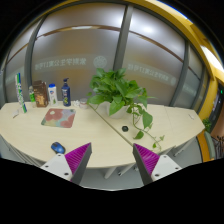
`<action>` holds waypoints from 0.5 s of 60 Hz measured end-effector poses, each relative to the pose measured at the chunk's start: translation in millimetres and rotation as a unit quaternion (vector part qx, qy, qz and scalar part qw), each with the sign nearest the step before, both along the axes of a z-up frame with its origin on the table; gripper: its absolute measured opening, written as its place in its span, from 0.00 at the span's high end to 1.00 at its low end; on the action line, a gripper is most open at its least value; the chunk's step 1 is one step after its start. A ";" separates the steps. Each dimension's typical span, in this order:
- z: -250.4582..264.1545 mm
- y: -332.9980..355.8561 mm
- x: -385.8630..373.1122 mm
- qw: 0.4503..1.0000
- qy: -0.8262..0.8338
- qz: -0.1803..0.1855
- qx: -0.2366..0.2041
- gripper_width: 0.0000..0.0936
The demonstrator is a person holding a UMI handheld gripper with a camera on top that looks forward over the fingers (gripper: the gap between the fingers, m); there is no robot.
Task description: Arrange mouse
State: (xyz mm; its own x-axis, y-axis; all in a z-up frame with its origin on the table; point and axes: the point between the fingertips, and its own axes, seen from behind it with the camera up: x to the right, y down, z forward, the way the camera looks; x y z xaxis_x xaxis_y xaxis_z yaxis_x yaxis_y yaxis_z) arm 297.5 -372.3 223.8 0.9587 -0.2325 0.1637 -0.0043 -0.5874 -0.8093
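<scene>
Pale cream laminate covers the desk (pixel 95 128) spread out ahead of me, curving away to either side. My jaws stand wide apart with nothing between them; the purple pads (pixel 78 156) on the inner faces of my two fingers show low in my view, one at about 7 o'clock and the other at about 5 o'clock, and only bare desk edge and floor lie in the gap.

The mouse (pixel 58 148) is a small dark blue one sitting on the desk near its front edge, at roughly 8 o'clock from the middle of my view, just beside and slightly beyond the tip of my left finger, not touching it.

Further back at 10 o'clock lies a flat book (pixel 59 117) with a reddish cover. Behind it, along the far edge of the desk, stand a blue bottle (pixel 66 93), a white bottle (pixel 52 94), a brownish packet (pixel 39 93) and a tall green and white tube (pixel 20 92), close together in a row.

At about 1 o'clock a leafy green plant (pixel 120 95) sprawls over the desk, its stems trailing toward my right finger. A small dark round object (pixel 125 128) sits on the desk under its leaves; I cannot tell what it is.

Beyond the desk rise frosted glass wall panels (pixel 90 45) with dark frames.
</scene>
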 end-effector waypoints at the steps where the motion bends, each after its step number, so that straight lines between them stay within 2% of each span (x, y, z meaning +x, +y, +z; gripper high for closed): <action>1: -0.2 -0.6 0.2 1.000 -0.001 -0.002 0.000 0.08; 17: -26.1 -42.5 -47.5 0.999 -0.011 -0.042 -0.020 0.09; 30: -101.0 -59.0 -146.5 0.997 0.040 -0.030 -0.055 0.09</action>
